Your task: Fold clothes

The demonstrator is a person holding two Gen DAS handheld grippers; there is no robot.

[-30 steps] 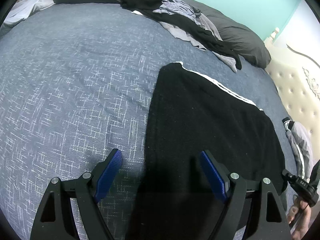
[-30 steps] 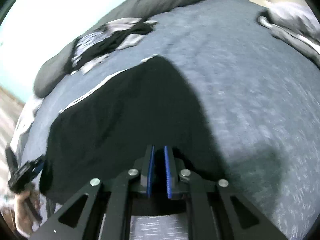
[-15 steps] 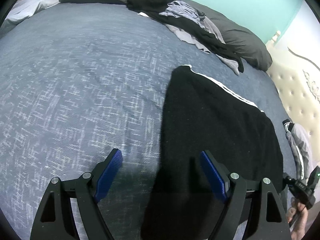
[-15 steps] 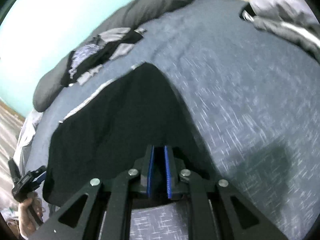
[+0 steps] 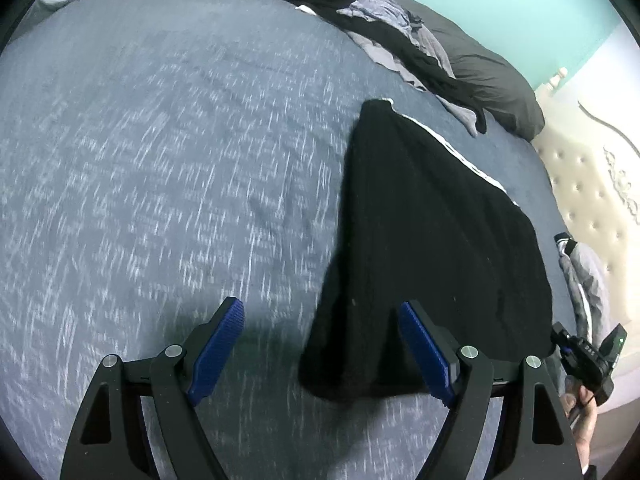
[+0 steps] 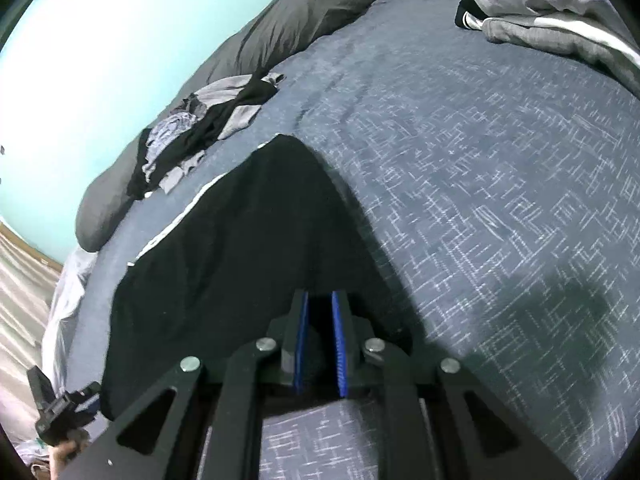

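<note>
A black garment (image 5: 432,240) with a white stripe along its far edge lies spread on the blue-grey patterned bed cover (image 5: 160,160). My left gripper (image 5: 319,306) hangs open over the garment's near left corner, one finger above bare cover and the other above black cloth, with nothing gripped. In the right wrist view the same black garment (image 6: 240,248) runs up to my right gripper (image 6: 320,296), whose blue pads are nearly together with the near edge of the cloth pinched between them.
A heap of black and grey clothes (image 5: 384,16) lies on dark grey pillows (image 5: 492,76) along the far side. A grey striped garment (image 6: 552,12) sits by the padded headboard (image 5: 592,184). A person's hand (image 5: 580,404) shows at the bed's edge.
My left gripper has slid left across the bed, so the black garment now sits further right in its view and its near corner shows. The right gripper stays clamped on the cloth and has rolled slightly.
</note>
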